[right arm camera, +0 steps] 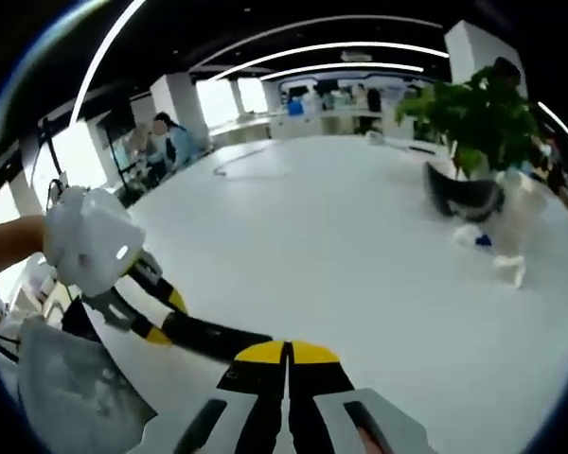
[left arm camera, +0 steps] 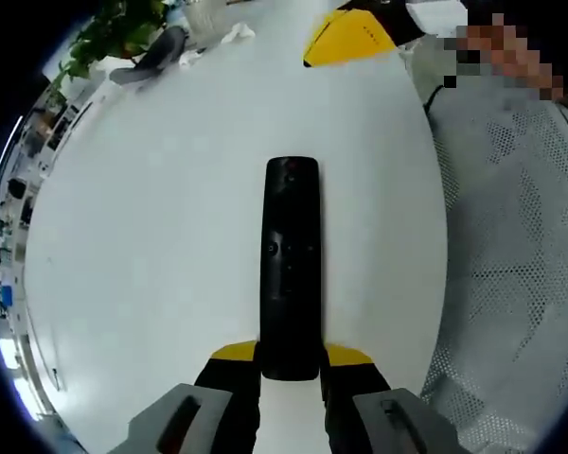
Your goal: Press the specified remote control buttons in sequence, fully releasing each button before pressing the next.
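Slim black remote (left arm camera: 291, 270) clamped by left tongs (left arm camera: 291, 364).
Right tongs (right arm camera: 287, 355) closed, empty, over smooth white tabletop (right arm camera: 360, 255).

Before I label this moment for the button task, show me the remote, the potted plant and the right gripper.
remote (left arm camera: 291, 274): left gripper view, middle of its black body, held between the left jaws.
potted plant (right arm camera: 473, 113): right gripper view, on its green leaves.
right gripper (right arm camera: 287, 355): right gripper view, where the yellow tips meet, shut.
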A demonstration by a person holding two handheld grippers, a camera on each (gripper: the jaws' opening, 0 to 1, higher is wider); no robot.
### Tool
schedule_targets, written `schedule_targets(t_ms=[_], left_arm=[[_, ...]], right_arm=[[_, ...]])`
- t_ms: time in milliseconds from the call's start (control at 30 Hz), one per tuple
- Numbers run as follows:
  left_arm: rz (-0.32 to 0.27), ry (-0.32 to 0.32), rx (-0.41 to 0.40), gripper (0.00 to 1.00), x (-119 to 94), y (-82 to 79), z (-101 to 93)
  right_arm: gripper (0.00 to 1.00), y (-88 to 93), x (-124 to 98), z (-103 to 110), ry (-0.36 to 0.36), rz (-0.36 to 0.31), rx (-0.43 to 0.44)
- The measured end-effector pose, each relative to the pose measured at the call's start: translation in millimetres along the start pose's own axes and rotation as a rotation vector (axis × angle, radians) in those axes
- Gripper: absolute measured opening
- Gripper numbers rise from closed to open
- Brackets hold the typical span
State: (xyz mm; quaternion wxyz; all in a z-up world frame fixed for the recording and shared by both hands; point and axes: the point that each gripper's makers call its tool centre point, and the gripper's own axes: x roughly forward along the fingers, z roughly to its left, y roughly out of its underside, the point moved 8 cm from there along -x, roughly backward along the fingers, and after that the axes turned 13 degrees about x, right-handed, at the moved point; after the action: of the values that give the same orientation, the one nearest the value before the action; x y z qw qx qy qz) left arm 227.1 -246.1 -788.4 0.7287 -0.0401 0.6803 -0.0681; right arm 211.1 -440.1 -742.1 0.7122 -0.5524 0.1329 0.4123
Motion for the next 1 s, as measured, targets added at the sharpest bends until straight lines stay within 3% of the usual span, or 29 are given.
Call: schedule_targets(t_ms=[533,633,800,1000], left_arm=[[-0.001,0.001,0.012,0.23,0,-6.0,-19.6],[-0.003,-0.001,-0.002,0.23,-1,-6.6,-22.1],[-0.018,-0.002,-0.010,0.23,-1,-6.4,-26.9],[-0.041,-0.005,-0.016,0.23,-1,-7.2,-34.4]], right_arm=[[0.00,1.5,0,3,-0.034,0.026,0.087],[0.00,3.1,1,6,-0.056,0.060,0.125],[0.00,6.7,4,11,-0.069,0.100,0.110],[0.00,19.8,11,15,-0.091,0.230,0.107]])
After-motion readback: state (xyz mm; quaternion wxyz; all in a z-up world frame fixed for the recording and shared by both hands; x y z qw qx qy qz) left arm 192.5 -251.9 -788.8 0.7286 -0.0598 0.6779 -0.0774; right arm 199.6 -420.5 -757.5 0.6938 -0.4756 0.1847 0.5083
